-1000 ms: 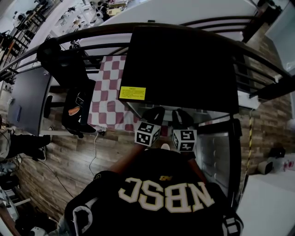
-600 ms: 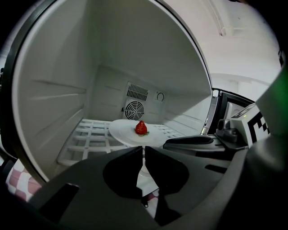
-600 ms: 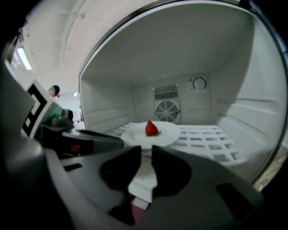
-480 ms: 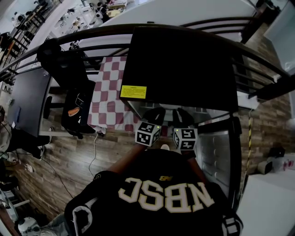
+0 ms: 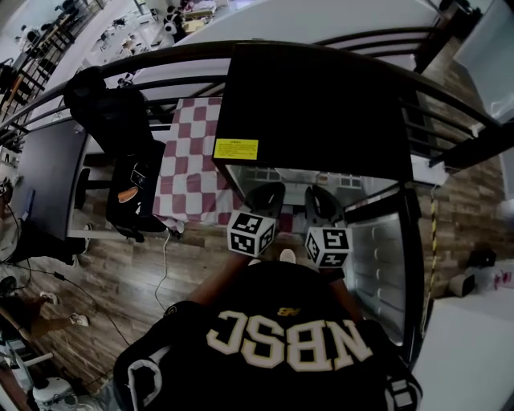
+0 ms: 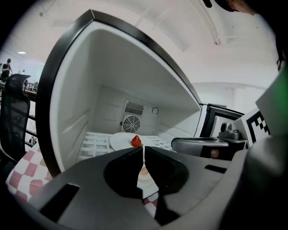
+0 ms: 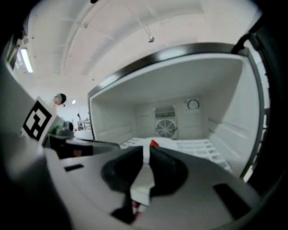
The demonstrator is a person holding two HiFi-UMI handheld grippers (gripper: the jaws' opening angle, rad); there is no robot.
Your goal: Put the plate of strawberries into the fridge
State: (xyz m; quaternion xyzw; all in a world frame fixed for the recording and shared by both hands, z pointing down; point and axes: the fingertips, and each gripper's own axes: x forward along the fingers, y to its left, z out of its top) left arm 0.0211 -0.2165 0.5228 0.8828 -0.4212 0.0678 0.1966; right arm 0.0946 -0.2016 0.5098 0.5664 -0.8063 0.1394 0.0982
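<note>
White plate (image 6: pixel 120 141) clear of fridge (image 6: pixel 72 112) walls

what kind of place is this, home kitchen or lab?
Likely a lab or office floor, not a home: small fridge open by a checked-cloth table, black office chair, cluttered workbenches behind a railing.

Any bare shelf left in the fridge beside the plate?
Bare shelf lies on both sides of the plate, out to the left wall and the right wall. The middle is crowded: plate with strawberry, fan behind.
</note>
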